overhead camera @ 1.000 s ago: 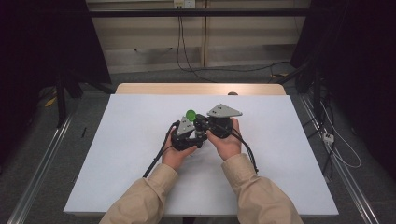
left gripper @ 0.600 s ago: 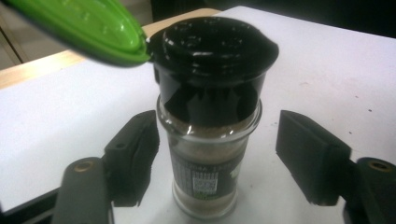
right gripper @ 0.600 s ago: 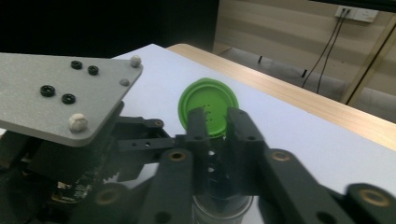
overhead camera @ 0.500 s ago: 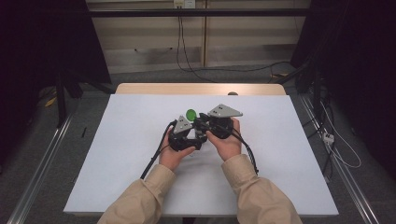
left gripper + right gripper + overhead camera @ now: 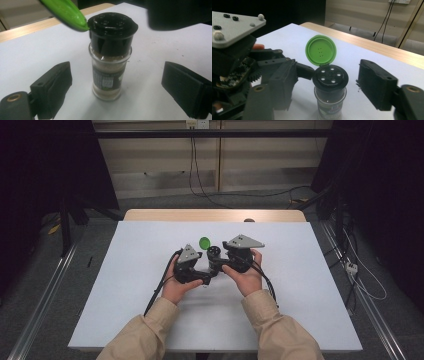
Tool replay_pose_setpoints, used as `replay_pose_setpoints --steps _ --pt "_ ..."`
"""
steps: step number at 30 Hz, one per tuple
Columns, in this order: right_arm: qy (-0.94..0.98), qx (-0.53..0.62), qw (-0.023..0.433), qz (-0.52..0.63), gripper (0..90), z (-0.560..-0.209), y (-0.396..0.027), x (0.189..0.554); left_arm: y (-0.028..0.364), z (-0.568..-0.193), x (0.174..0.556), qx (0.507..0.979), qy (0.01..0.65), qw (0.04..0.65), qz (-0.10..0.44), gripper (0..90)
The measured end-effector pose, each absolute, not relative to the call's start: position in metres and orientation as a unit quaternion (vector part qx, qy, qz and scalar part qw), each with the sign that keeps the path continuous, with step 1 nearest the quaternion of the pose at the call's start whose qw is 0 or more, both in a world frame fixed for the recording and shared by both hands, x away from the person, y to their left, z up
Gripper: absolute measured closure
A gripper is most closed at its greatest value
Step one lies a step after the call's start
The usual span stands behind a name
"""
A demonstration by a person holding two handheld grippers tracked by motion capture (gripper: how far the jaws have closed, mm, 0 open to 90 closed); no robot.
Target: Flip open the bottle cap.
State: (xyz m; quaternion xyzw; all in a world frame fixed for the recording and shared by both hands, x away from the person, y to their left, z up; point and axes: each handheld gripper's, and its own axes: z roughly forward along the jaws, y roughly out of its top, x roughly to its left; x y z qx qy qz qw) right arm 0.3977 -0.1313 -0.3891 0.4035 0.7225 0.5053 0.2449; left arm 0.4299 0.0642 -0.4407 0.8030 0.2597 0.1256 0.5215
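Observation:
A glass spice shaker [image 5: 214, 254] with a black perforated top stands upright on the white table [image 5: 125, 285], its green flip lid [image 5: 204, 242] swung open. My left gripper [image 5: 207, 274] is open beside it. In the left gripper view the shaker [image 5: 110, 57] stands between the spread pads [image 5: 53, 85], which do not touch it. My right gripper [image 5: 218, 260] is open too. Its pads [image 5: 375, 83] stand either side of the black top [image 5: 330, 78], clear of it, below the green lid [image 5: 320, 50]. Both pairs of jaws have just been opening. The left gripper's body [image 5: 234, 50] sits close at left.
The table's wooden far edge [image 5: 215, 215] runs behind the shaker. Cables [image 5: 160, 290] trail from both grippers over the near half of the table. Metal rails [image 5: 40, 305] and dark floor flank the table.
Both grippers' jaws have spread off the shaker, which stays upright. The left hand has drawn back slightly to the left. The right hand has kept still.

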Motion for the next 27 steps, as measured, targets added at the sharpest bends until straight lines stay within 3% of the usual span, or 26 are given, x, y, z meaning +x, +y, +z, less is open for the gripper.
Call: replay_pose_setpoints --steps 9,27 --pt "0.725 0.395 0.237 0.512 17.9 -0.387 -0.137 0.386 0.085 -0.436 0.420 0.810 0.263 0.505 0.140 6.3" --pt "0.734 0.393 0.234 0.503 8.6 -0.403 -0.169 0.357 0.122 -0.433 0.405 0.814 0.263 0.499 0.137 6.6"
